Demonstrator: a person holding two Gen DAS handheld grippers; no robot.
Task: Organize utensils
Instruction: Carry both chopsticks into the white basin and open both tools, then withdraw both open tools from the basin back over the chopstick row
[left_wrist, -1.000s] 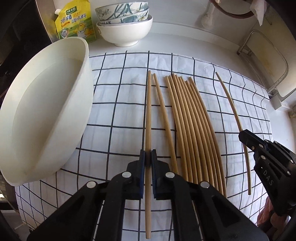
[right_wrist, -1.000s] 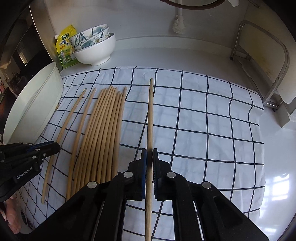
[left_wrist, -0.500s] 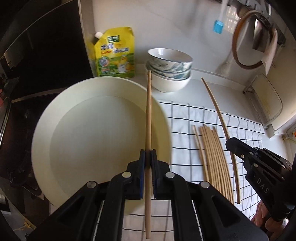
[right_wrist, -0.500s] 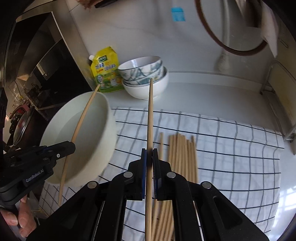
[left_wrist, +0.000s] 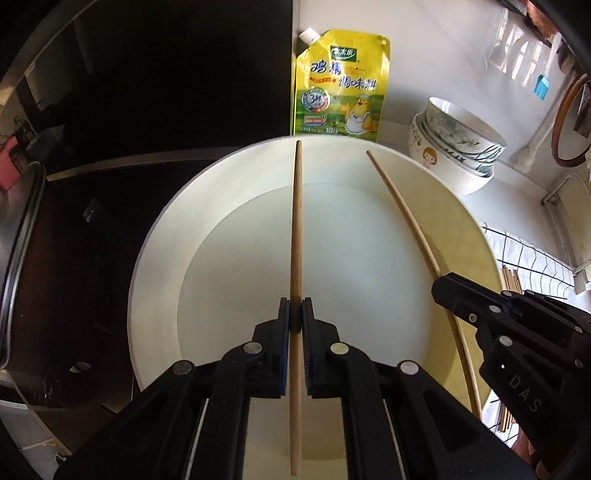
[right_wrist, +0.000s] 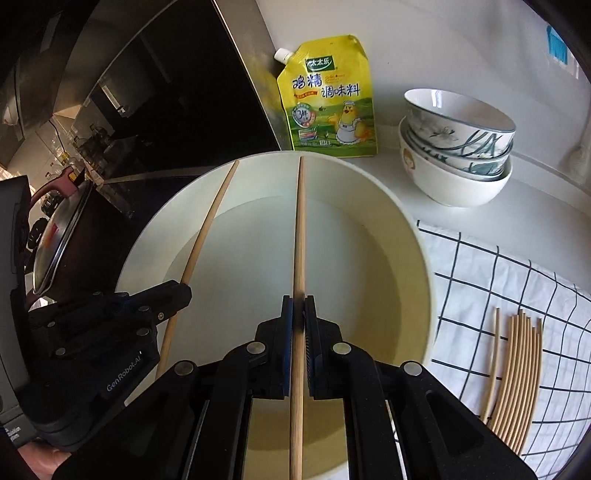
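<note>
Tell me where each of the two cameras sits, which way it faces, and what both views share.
Left wrist: sits on the left claw, looks steeply down into the white basin; its own fingers clamp a chopstick; the right claw enters at right.
Right wrist: sits on the right claw, faces down at the same basin; its fingers clamp another chopstick; the left claw and part of a hand show at left.
Shared: basin, yellow pouch, stacked bowls, checked cloth, both chopsticks.
</note>
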